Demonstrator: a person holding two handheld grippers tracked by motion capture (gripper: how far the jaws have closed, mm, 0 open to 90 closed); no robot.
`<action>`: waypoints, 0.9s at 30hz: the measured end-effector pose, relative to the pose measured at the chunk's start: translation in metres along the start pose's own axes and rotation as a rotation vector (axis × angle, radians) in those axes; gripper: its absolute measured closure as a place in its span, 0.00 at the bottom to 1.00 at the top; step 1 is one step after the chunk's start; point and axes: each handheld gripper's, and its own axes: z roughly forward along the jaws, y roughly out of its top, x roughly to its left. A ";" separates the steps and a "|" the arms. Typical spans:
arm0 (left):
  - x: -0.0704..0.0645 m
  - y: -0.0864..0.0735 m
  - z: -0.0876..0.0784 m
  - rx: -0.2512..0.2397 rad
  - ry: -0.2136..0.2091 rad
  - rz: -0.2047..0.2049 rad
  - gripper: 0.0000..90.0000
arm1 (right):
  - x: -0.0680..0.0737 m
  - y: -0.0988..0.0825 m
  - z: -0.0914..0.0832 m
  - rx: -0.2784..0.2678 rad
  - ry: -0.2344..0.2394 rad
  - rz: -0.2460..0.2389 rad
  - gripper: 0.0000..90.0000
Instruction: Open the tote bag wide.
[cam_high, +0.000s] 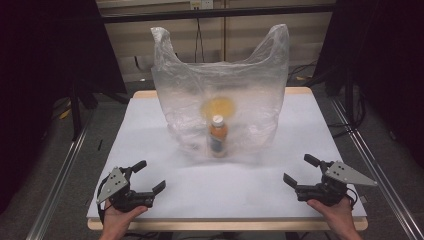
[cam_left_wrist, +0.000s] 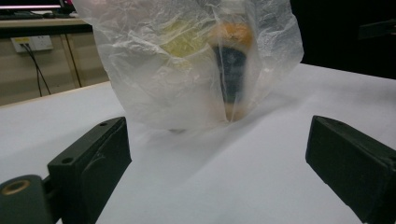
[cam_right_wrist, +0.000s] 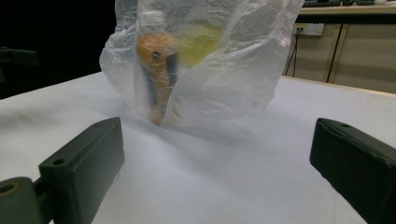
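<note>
The white surface (cam_high: 165, 195) is the biggest thing here, and both pairs of fingers sit at its near edge with bare surface ahead of them. Beyond the fingers, well apart from either pair and roughly midway between them, stands a clear plastic bag (cam_high: 220, 90), upright with its two handles pointing up. Inside it, at the side nearest the fingers, an orange drink bottle (cam_high: 218, 135) with a white cap stands upright; behind the bottle is a yellow object (cam_high: 220, 106), too blurred through the plastic to name.

By my reading the work with the bag has not begun or sits at a pause: nothing is gripped, the bag is untouched, and both things are inside it. Whatever is to be done with the bag or its contents is all left to do.

The left gripper (cam_high: 150, 177) is held in the person's left hand (cam_high: 117, 217) low at the near left corner, its fingers spread wide and empty, angled toward the bag. The right gripper (cam_high: 300, 171) in the right hand (cam_high: 336, 212) mirrors it at the near right corner, its fingers also wide apart and holding nothing.
</note>
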 end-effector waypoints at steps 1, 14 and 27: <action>0.000 0.000 0.000 0.001 -0.001 0.001 0.07 | -0.001 0.000 0.001 0.005 -0.002 -0.002 0.06; 0.008 0.001 -0.003 0.017 -0.018 -0.009 0.34 | -0.006 -0.001 0.005 0.030 0.044 0.026 0.43; 0.009 0.008 -0.002 0.041 -0.054 -0.012 0.80 | -0.009 0.002 0.012 0.054 0.141 0.022 0.93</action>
